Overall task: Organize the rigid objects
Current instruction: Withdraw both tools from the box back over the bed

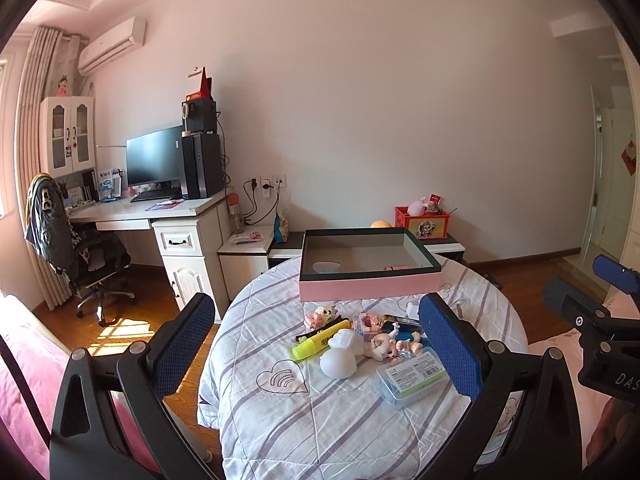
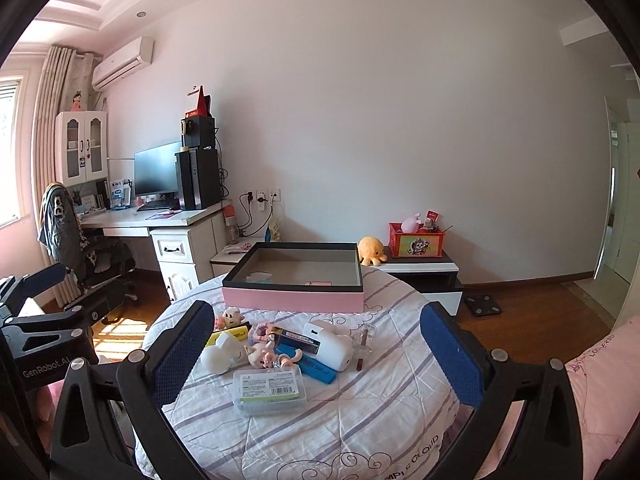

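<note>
Two tongs: the left tongs [image 1: 316, 340] and the right tongs [image 2: 318, 350] are both wide open and hold nothing.
Table: a round table [image 2: 360, 432] with a striped cloth carries all the things.
Box: a pink box [image 2: 294, 298] with a dark rim sits at 12 o'clock on the table, far from the tongs.
Inside the box: it looks almost empty; a pale flat thing and a small pink thing lie on its floor, too small to name.
Pile: the small things lie in a heap in the middle of the table, just in front of the box.
Clear case: a clear plastic case [image 2: 270, 392] with a label lies at 6 o'clock of the heap, nearest the tongs.
Doll: a little doll [image 2: 266, 354] lies just behind the case.
Yellow pen: a yellow marker [image 1: 318, 340] lies at 9 o'clock of the heap.
White round toy: it [image 1: 340, 362] sits beside the marker.
Blue stick: a blue bar [image 2: 316, 366] lies at 3 o'clock of the doll.
Done: very little, I think; nearly every thing is out on the cloth.
Left to do: pick up each thing and put it in the box.
</note>
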